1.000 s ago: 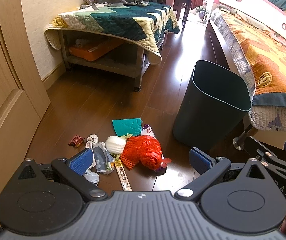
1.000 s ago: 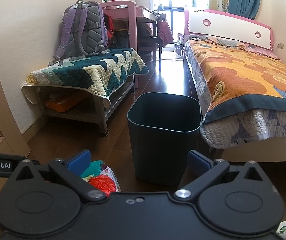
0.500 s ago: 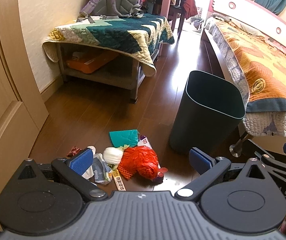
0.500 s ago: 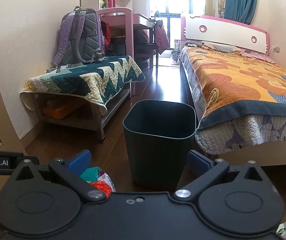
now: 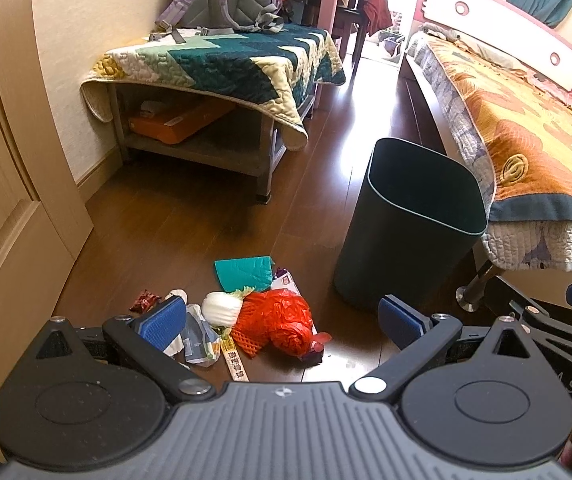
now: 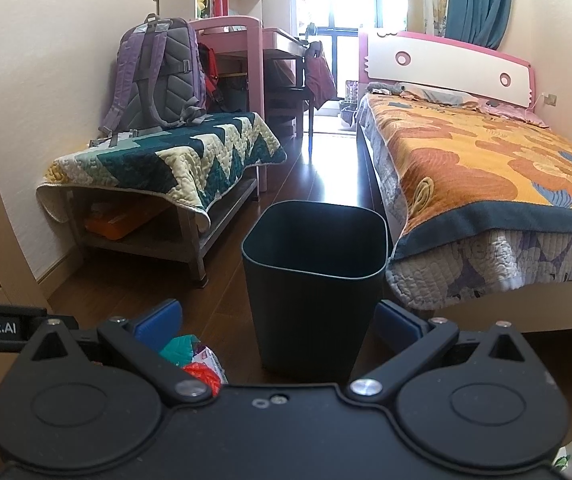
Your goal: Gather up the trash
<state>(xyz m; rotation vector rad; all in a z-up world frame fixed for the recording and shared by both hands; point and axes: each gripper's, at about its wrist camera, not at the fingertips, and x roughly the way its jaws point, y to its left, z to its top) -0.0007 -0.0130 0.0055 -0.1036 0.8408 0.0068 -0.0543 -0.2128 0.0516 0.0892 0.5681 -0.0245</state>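
Both grippers have drawn back and tipped upward over the last second, so the litter now sits lower in the left wrist view and the room beyond shows more.

The left gripper (image 5: 282, 318) hangs above the wooden floor (image 5: 190, 224) with its blue pads wide apart and nothing between them. A pile of trash lies below it: a red mesh bag (image 5: 282, 322) in the middle, a white crumpled wad (image 5: 220, 310) touching it at its 9 o'clock, a teal cloth scrap (image 5: 244, 274) at its 12 o'clock, a small dark red wrapper (image 5: 146, 302) well out at 9 o'clock, and a long printed strip (image 5: 236, 364) at 7 o'clock.

The dark bin (image 5: 410, 232) stands upright at 2 o'clock from the pile, near the bed (image 5: 526, 152); its inside cannot be seen.

The right gripper (image 6: 278, 326) is likewise spread open and holds nothing, aimed at the bin's front wall. Part of the trash shows at its 7 o'clock. A backpack (image 6: 158, 76) rests on a quilt-covered bench (image 6: 174, 160) at 10 o'clock.
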